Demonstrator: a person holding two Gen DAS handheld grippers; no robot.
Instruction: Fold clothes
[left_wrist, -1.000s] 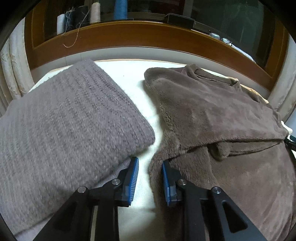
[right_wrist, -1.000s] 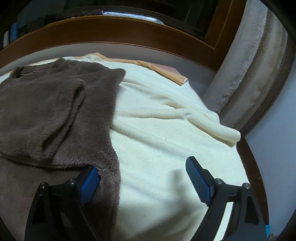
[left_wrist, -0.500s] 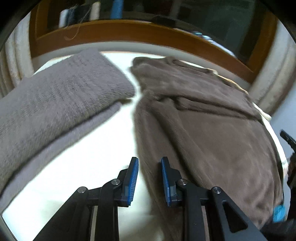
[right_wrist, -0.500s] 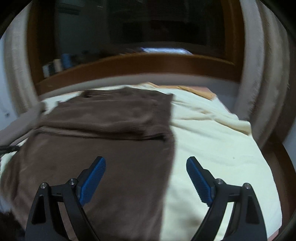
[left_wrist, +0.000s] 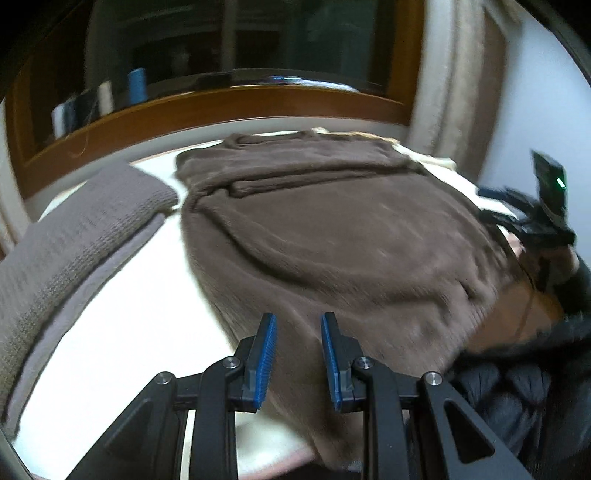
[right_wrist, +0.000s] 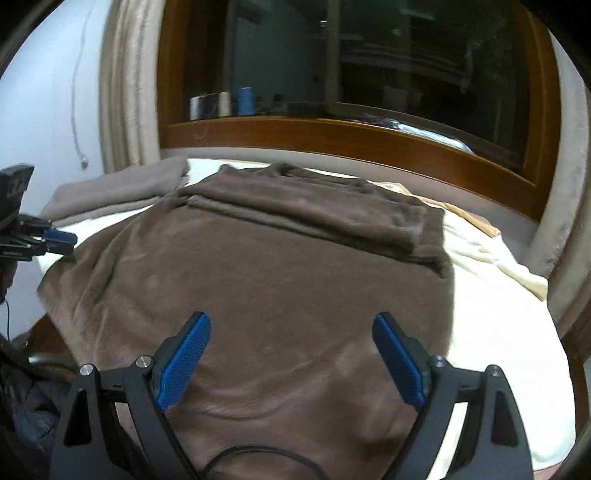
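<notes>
The left tongs (left_wrist: 294, 356) are pointing toward twelve o'clock and angling downward, their blue pads (left_wrist: 264, 356) standing close together with a narrow gap and nothing pinched between them. The right tongs (right_wrist: 291, 363) are also tilting down toward twelve o'clock, their pads (right_wrist: 183, 363) spread wide and gripping nothing. In the right wrist view, the left tongs are showing at nine o'clock.

We can't make out the motion-smeared spools (left_wrist: 105, 98) on the sill; brown fleece garment (left_wrist: 351, 240) near hem runs off frame, its fold blurred too.
</notes>
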